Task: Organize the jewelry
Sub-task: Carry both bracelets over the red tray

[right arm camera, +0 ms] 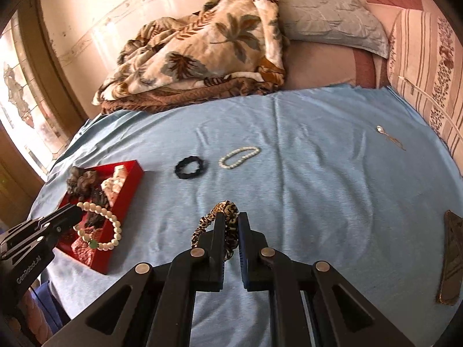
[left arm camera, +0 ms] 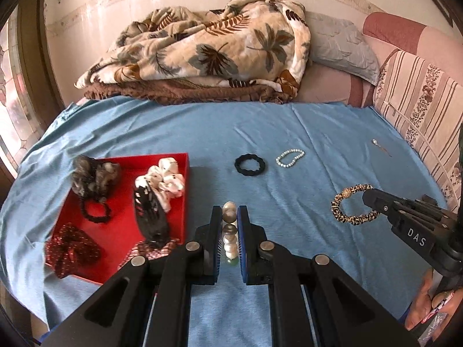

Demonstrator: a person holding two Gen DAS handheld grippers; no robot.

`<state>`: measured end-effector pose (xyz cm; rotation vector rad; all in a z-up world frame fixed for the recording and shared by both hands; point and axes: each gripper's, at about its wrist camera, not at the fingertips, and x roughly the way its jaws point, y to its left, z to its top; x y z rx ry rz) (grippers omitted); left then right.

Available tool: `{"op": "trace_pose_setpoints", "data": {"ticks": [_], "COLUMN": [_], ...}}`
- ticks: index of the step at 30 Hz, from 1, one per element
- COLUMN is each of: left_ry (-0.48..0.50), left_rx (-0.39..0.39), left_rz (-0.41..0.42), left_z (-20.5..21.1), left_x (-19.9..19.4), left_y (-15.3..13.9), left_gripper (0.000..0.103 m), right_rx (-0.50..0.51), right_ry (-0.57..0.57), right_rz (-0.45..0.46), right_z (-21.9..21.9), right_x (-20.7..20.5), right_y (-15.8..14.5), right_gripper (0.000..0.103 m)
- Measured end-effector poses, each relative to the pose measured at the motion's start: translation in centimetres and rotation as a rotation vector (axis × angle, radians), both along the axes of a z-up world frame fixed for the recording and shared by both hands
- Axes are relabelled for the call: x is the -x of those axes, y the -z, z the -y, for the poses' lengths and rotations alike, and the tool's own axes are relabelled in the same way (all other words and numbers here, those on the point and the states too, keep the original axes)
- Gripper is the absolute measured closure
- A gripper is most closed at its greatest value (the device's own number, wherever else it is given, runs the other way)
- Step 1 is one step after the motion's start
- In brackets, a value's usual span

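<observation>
My left gripper point(left arm camera: 230, 217) is shut on a cream bead bracelet point(left arm camera: 229, 217) with a green stone; in the right wrist view the bracelet point(right arm camera: 99, 228) hangs from the left gripper point(right arm camera: 75, 217) over the red tray point(right arm camera: 131, 182). My right gripper point(right arm camera: 231, 219) is shut on a leopard-print scrunchie point(right arm camera: 225, 211); in the left wrist view this scrunchie point(left arm camera: 351, 204) hangs at the right gripper point(left arm camera: 369, 199) just above the blue cloth. The red tray point(left arm camera: 121, 208) holds several hair ties and a dark claw clip point(left arm camera: 150, 211).
On the blue cloth point(left arm camera: 289, 133) lie a black hair tie point(left arm camera: 249, 163), a white pearl bracelet point(left arm camera: 290, 157) and a small silver pin point(left arm camera: 380, 146). A leaf-print blanket point(left arm camera: 202, 49) and pillows lie behind. A dark flat object point(right arm camera: 451, 254) lies at the right.
</observation>
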<state>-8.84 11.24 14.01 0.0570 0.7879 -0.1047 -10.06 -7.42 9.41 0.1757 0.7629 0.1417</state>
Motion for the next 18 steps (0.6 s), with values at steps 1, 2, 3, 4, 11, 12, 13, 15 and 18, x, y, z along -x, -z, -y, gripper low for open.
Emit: {"op": "trace_pose_setpoints", "data": {"ticks": [1,2,3,4,11,12,13,15,18], "left_ry": [-0.002,-0.004,-0.005,-0.008,-0.029,-0.031,-0.033,-0.038,-0.042], "left_rx": [-0.006,-0.011,-0.018,-0.025,-0.049,-0.053,-0.056,-0.065,-0.078], "left_rz": [0.006,0.011,0.017,0.023,0.043,0.044,0.045,0.049,0.057], "left_z": [-0.1,-0.3,-0.4,-0.6,-1.6,-1.8,-1.8,-1.9,-1.9], "left_x": [0.2,0.4,0.6,0.8,2.1,2.2,2.4,2.8,3.3], "left_y": [-0.1,-0.3,-0.4,-0.5,-0.9,-1.0,-1.0,-1.1,-1.3], "left_gripper": [0.093,0.093,0.093,0.093,0.093,0.093,0.093,0.093,0.093], "right_rx": [-0.001,-0.003,-0.004,-0.005,-0.02,-0.025,-0.03,-0.038,-0.052], "right_ry": [-0.005,-0.011,-0.016,-0.023,-0.064,-0.071,-0.078,-0.088,-0.105], "right_rz": [0.002,0.006,0.008,0.011,0.029,0.031,0.033,0.037,0.043], "right_z": [-0.2,-0.4,-0.6,-0.8,-2.2,-2.4,-2.6,-2.9,-3.3], "right_x": [0.1,0.3,0.4,0.6,1.6,1.7,1.9,2.2,2.8], "right_y": [-0.1,-0.2,-0.2,-0.3,-0.5,-0.5,-0.4,-0.3,-0.2], "right_gripper": [0.094,0.094,0.094,0.094,0.094,0.094,0.094,0.094,0.094]}}
